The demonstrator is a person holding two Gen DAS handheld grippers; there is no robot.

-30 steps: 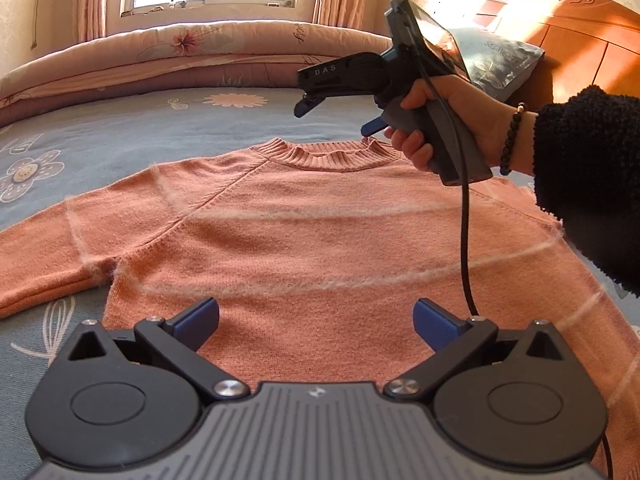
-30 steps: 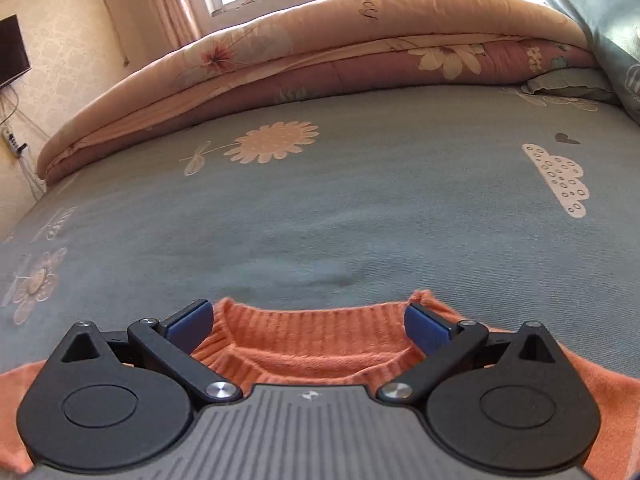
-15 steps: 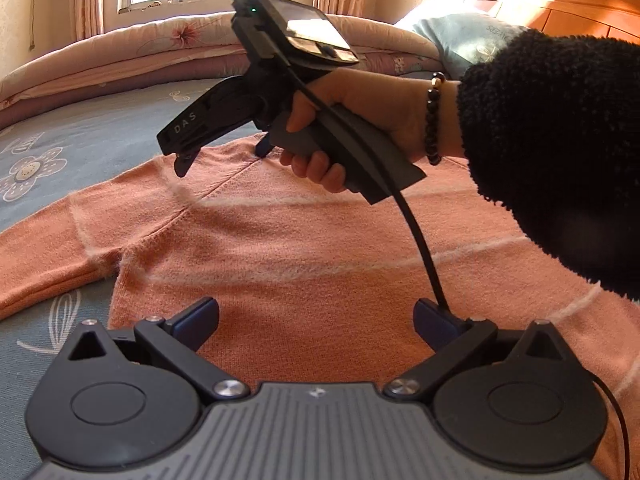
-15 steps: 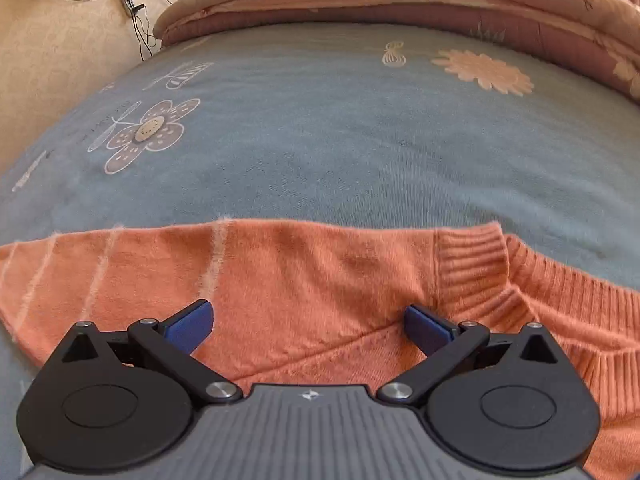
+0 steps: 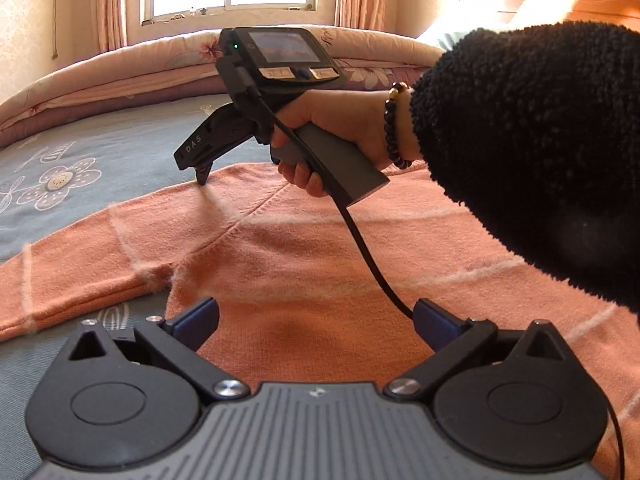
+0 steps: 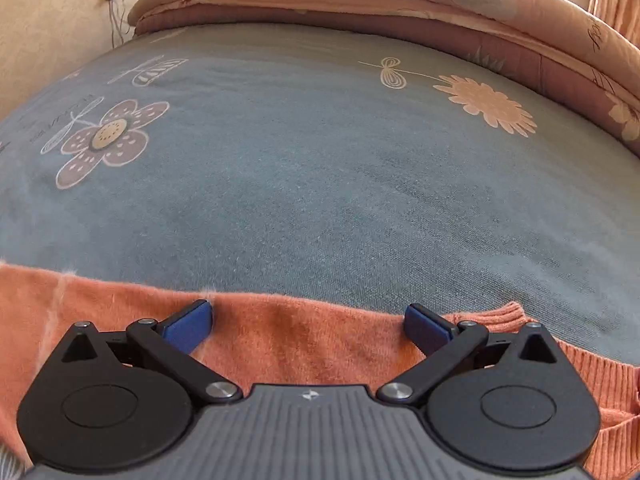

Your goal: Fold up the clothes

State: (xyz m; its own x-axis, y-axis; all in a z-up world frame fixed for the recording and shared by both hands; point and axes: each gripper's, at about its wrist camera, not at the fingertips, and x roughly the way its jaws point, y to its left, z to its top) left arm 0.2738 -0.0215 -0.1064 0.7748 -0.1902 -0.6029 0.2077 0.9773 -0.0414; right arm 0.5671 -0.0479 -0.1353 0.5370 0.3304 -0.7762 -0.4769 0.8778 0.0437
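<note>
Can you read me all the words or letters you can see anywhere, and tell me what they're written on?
"DAS": white letters on the black side of the right gripper, seen from the left wrist camera.
Two tan buttons under the small screen on that gripper have marks too small to read.
The blue bedsheet has faint writing near the flower print, too blurred to read.
Nothing is written on the orange sweater.

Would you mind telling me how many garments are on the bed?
1. A single orange knitted sweater with pale stripes lies spread flat on the grey-blue flowered bedsheet; others could lie outside both views.
</note>
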